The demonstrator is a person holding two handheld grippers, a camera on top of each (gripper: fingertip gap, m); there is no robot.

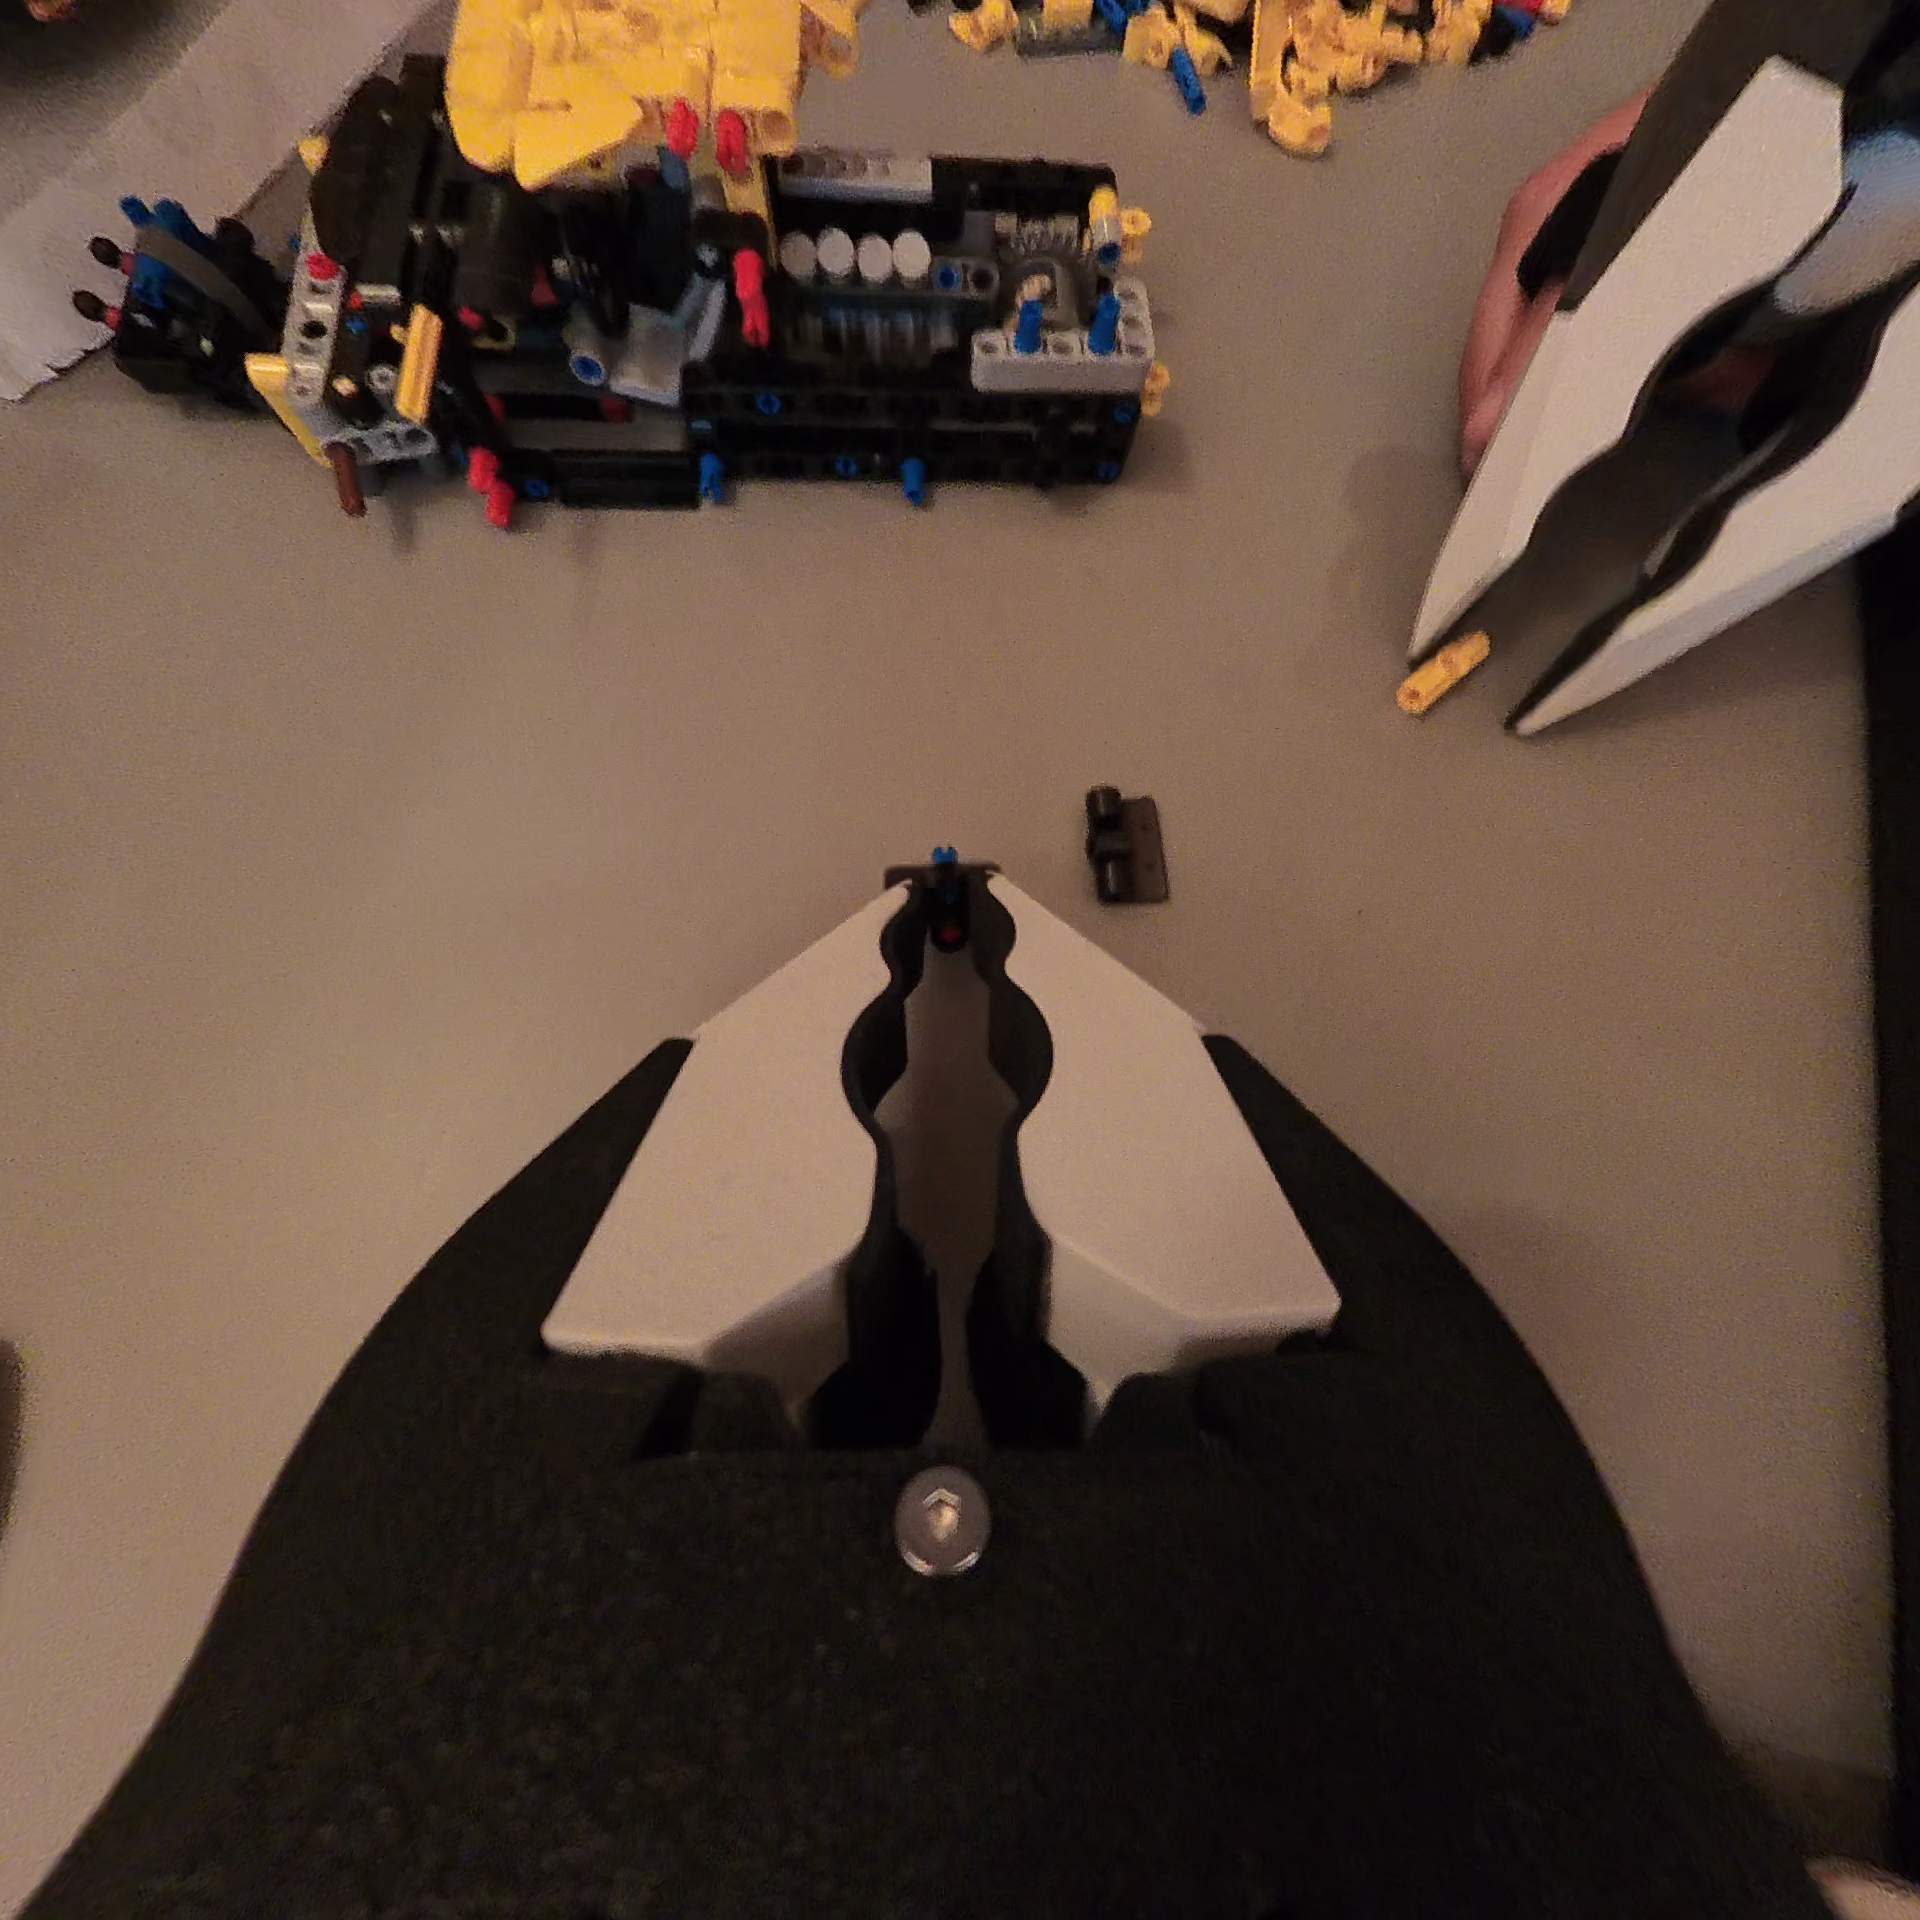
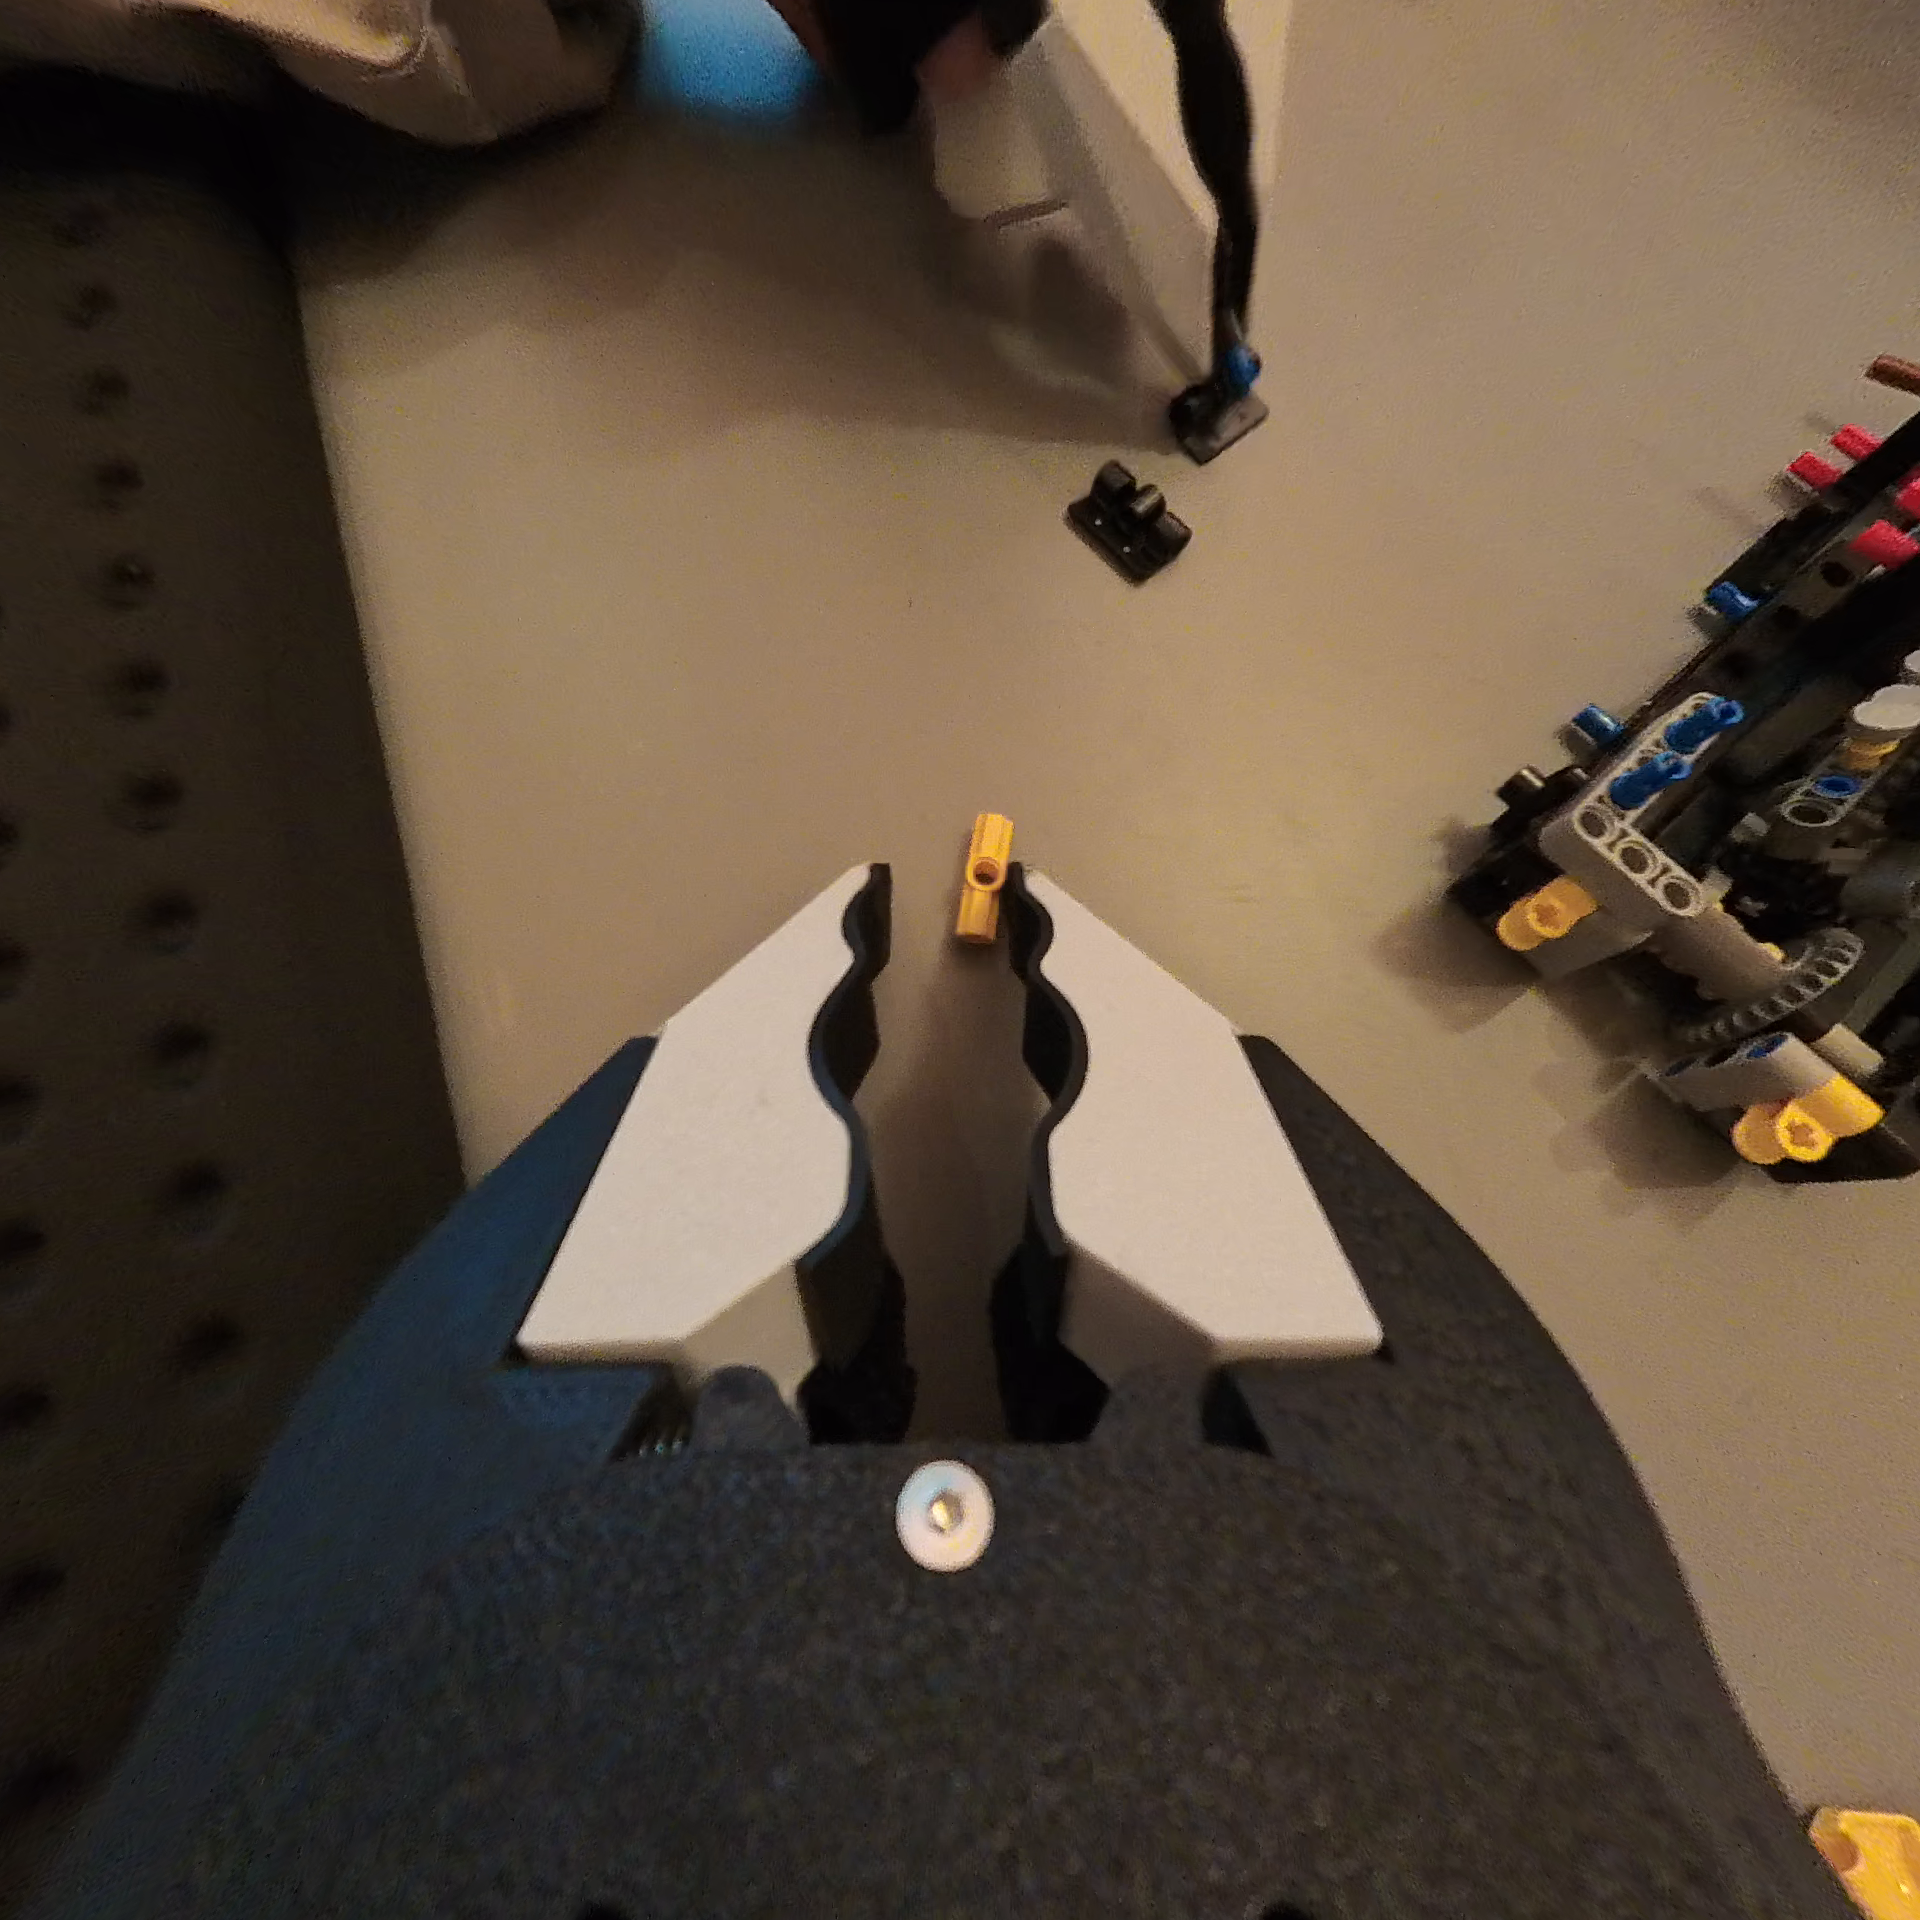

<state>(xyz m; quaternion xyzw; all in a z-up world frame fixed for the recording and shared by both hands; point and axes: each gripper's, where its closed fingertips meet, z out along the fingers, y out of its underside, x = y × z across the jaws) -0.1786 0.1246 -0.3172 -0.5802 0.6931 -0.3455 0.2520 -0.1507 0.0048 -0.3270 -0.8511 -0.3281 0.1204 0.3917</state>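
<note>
One big brick model (image 1: 644, 332) lies on the grey table (image 1: 416, 831). Nearer, the left gripper (image 1: 943, 883) pinches a small blue pin (image 1: 943, 858). The right gripper (image 2: 951, 883) is spread around a yellow connector (image 2: 983, 879), near a black piece (image 2: 1128, 522).

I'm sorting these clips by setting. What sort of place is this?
Probably a hobby or workbench table for building-brick models. A half-built black and grey model stands on the plain beige tabletop, a heap of loose yellow pieces lies behind it, and a perforated mat runs along one edge.
</note>
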